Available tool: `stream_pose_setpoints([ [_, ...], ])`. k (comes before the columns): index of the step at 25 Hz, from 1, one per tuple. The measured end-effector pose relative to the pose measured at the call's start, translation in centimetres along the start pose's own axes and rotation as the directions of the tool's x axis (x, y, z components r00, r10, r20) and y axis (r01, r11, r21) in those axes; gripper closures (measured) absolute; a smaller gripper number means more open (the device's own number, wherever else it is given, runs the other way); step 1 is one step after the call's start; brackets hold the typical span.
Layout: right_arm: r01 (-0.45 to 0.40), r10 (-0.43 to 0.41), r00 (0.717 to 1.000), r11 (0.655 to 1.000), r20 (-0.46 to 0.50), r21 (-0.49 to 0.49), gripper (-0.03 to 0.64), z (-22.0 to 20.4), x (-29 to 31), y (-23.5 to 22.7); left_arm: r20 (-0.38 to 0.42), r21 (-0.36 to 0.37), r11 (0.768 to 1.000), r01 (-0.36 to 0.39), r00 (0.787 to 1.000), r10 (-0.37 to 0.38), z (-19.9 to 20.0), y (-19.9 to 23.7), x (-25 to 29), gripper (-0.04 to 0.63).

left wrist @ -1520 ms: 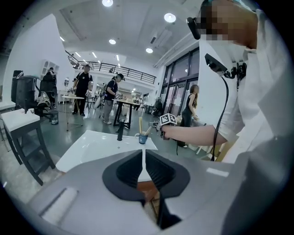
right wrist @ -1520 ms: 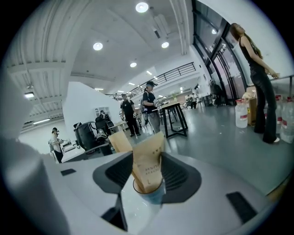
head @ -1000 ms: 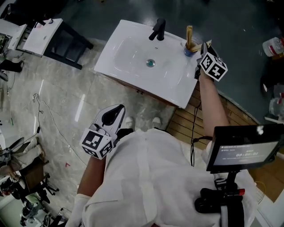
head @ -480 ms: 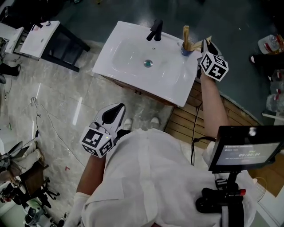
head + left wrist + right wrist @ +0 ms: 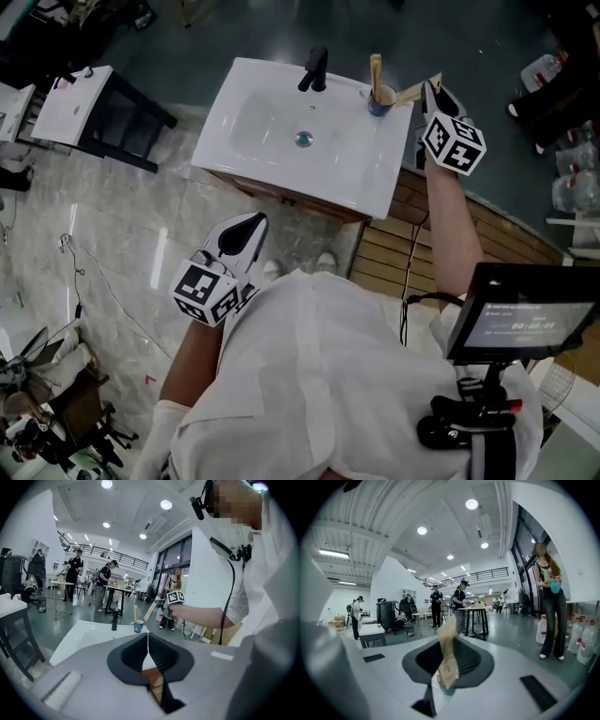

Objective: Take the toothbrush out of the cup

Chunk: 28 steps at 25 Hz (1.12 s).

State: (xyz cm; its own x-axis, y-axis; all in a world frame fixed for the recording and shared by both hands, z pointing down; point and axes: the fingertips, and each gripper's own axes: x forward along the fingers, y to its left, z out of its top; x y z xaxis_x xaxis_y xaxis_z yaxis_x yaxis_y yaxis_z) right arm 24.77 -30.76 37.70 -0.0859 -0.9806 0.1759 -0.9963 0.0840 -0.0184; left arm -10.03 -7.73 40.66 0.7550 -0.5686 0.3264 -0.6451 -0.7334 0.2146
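Observation:
A blue cup (image 5: 380,100) stands on the white sink (image 5: 272,122) at its back right corner, with one tan toothbrush (image 5: 375,70) upright in it. My right gripper (image 5: 427,87) is shut on a second paper-wrapped toothbrush (image 5: 411,92), which slants with its lower end close over the cup's rim. In the right gripper view that toothbrush (image 5: 446,653) is pinched between the jaws (image 5: 449,667), the cup (image 5: 448,690) just below. My left gripper (image 5: 251,221) is shut and empty, held near my body. From the left gripper (image 5: 148,644) I see the cup (image 5: 138,626) and the right gripper (image 5: 174,599).
A black faucet (image 5: 314,68) stands at the sink's back. A dark stand with a white top (image 5: 84,103) is on the left. Wooden slats (image 5: 394,244) lie right of the sink, a monitor (image 5: 520,323) at my right. People and tables stand beyond; water bottles (image 5: 581,639) sit on the floor.
My right gripper has risen with the slanted toothbrush, lifting it up from the cup. The upright toothbrush stays in the cup. The left gripper has barely moved.

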Motion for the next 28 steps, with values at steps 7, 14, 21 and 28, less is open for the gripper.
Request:
stream_pose_setpoints([
  [7,-0.015,0.015,0.999,1.0,-0.04,-0.009,0.565,-0.6,-2.8,1.3,-0.006,0.009,0.997,0.071,0.997,-0.071,0.2,0.9,0.8,0.588],
  [14,-0.02,0.019,0.996,1.0,-0.087,-0.001,0.565,-2.2,-9.7,6.0,-0.009,0.015,0.987,0.162,0.987,-0.162,-0.6,0.6,-1.7,0.588],
  [21,-0.021,0.024,0.993,0.999,-0.113,0.031,0.565,-3.9,-14.8,10.7,-0.031,0.027,0.971,0.24,0.971,-0.239,-1.6,0.9,-3.6,0.589],
  [28,-0.024,0.031,0.987,0.998,-0.155,0.051,0.565,-6.2,-18.3,15.6,-0.058,0.031,0.955,0.296,0.954,-0.294,-2.2,2.0,-4.4,0.589],
])
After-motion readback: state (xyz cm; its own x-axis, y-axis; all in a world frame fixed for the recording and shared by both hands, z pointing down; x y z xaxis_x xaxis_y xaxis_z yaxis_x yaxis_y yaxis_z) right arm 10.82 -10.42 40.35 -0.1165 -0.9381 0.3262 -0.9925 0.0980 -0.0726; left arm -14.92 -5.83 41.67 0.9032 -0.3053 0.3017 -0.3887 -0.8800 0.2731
